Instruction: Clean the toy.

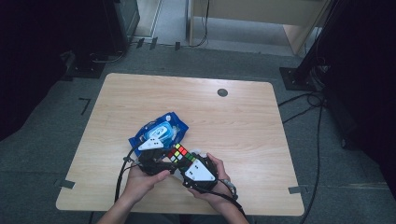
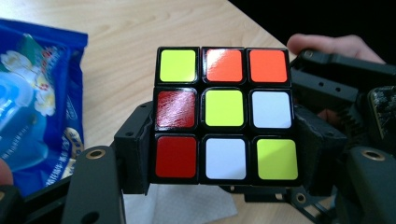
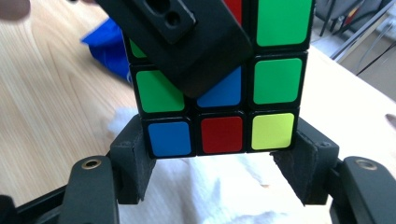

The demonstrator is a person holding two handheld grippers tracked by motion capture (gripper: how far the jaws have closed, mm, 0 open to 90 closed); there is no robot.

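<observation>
A scrambled Rubik's cube (image 1: 182,153) is held just above the wooden table (image 1: 233,121) near its front edge, between both grippers. In the left gripper view the cube (image 2: 224,107) shows yellow, orange, red and white stickers. My left gripper (image 2: 224,161) is shut on its lowest row, one pad on each side. In the right gripper view the cube (image 3: 275,74) shows green, blue, red and yellow. My right gripper (image 3: 219,156) clamps its bottom row, and the other gripper's black jaw lies across the upper face. From above, the left gripper (image 1: 169,161) meets the right gripper (image 1: 186,163) at the cube.
A blue packet of wipes (image 1: 161,130) lies just behind the left hand, also at the left in the left gripper view (image 2: 32,102). A white tissue (image 3: 210,196) lies on the table under the cube. A dark round grommet (image 1: 222,92) sits near the table's far edge.
</observation>
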